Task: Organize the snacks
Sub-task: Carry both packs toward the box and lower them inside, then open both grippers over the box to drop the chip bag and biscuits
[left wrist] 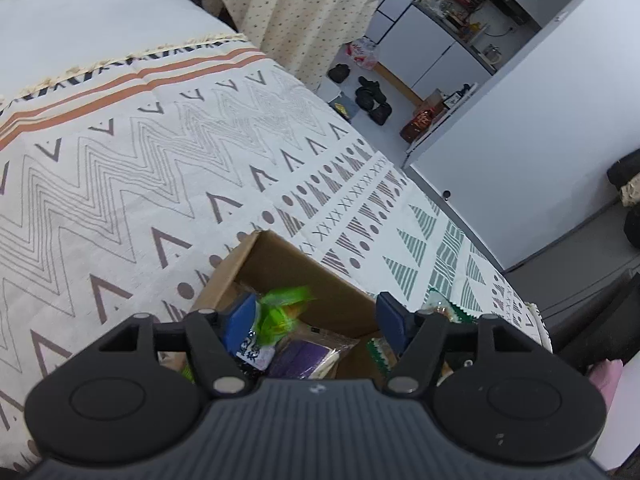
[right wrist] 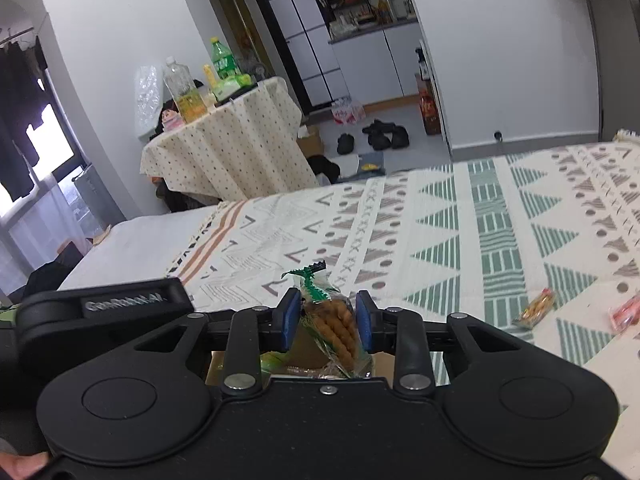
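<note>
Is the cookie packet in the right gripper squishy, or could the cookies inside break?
The cookie packet probably crinkles: its clear wrapper looks thin and its green sealed end sticks up loosely. The stacked biscuits inside look stiff, so a hard squeeze from the right gripper might crack them. It likely weighs little and seems unlikely to roll.

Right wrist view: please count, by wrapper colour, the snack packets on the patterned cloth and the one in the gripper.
Green-edged packet, in the right gripper: 1
Orange packet, on the cloth: 1
Pink packet, on the cloth: 1
Total: 3

Open tool [left wrist: 316, 318] over snack box [left wrist: 304, 264]
</note>
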`<state>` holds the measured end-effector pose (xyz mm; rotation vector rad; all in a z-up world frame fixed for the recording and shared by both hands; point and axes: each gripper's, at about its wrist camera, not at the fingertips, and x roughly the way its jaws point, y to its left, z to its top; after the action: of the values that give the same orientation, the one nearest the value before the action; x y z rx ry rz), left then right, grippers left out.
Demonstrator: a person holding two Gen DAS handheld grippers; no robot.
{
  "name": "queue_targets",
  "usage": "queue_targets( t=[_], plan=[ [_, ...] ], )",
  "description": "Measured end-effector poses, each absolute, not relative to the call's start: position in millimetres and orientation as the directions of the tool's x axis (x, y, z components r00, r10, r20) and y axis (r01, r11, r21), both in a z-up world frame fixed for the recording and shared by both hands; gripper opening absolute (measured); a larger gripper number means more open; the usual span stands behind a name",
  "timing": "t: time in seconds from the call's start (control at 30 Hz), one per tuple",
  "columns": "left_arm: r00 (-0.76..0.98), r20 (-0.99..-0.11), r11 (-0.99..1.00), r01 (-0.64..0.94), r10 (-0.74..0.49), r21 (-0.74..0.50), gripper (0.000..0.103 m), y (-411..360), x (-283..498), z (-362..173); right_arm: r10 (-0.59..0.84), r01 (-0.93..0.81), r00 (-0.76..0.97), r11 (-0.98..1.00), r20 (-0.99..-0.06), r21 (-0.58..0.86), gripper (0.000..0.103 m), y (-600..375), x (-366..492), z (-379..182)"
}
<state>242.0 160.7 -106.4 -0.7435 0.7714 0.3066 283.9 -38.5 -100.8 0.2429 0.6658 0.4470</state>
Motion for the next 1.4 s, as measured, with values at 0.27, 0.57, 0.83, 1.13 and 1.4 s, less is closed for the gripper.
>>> queue_targets(
  t=[0.27,0.57,0.83,1.13,1.4],
  plan=[
    [0.668,-0.744,0.699,-0.528,-0.011,-0.483,0.066,164,244,-111,0.453,-0.31,0.687,0.89,-0.567,0.335,0.03,-29,286,-110],
    [0.636,-0.772,0.704,-0.549,0.002,-0.451,0.066,163,248,-119,0.436,-0.282,0.697,0.897,-0.569,0.34,0.039,-36,285,-114],
    [0.615,-0.788,0.781,-0.501,0.02,-0.372,0.08,136,256,-118,0.394,-0.21,0.688,0.912,-0.61,0.352,0.04,-85,282,-122],
    [0.611,-0.792,0.855,-0.419,0.016,-0.305,0.087,100,261,-115,0.349,-0.156,0.689,0.928,-0.635,0.34,0.056,-128,267,-129],
    [0.628,-0.778,0.901,-0.326,-0.019,-0.285,0.095,64,267,-106,0.309,-0.107,0.708,0.936,-0.635,0.335,0.072,-178,258,-130]
  ],
)
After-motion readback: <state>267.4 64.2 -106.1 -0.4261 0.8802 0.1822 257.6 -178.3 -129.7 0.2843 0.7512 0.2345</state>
